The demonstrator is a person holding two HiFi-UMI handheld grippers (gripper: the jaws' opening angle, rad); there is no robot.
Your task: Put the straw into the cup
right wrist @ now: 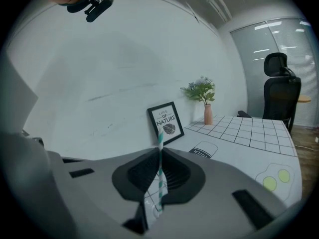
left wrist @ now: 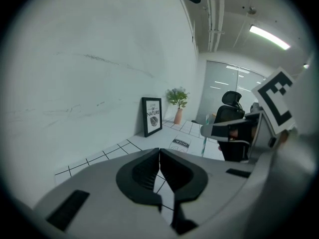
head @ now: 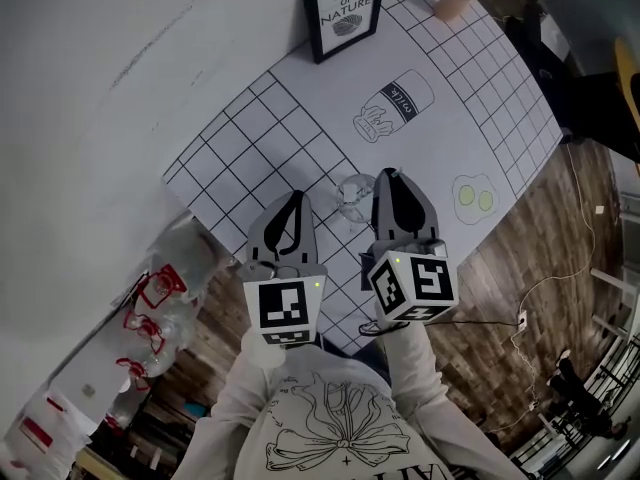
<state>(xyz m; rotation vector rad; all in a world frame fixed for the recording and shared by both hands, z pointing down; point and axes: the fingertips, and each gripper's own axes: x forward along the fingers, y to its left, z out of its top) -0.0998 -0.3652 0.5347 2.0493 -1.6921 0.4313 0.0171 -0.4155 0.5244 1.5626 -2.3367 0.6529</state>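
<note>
Grid-printed tabletop point(head: 290, 138), bearing a clear cup point(head: 352, 196), meets a white wall point(head: 90, 58)

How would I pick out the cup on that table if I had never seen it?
Start at the white table cover with black grid lines. From the milk bottle drawing printed on it, come toward the person: the cup stands there. Unlike the flat drawings around it, it is a real, clear glass.

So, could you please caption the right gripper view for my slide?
Right gripper shut on an upright green-striped straw, framed print and vased plant on the grid-patterned tabletop behind.
</note>
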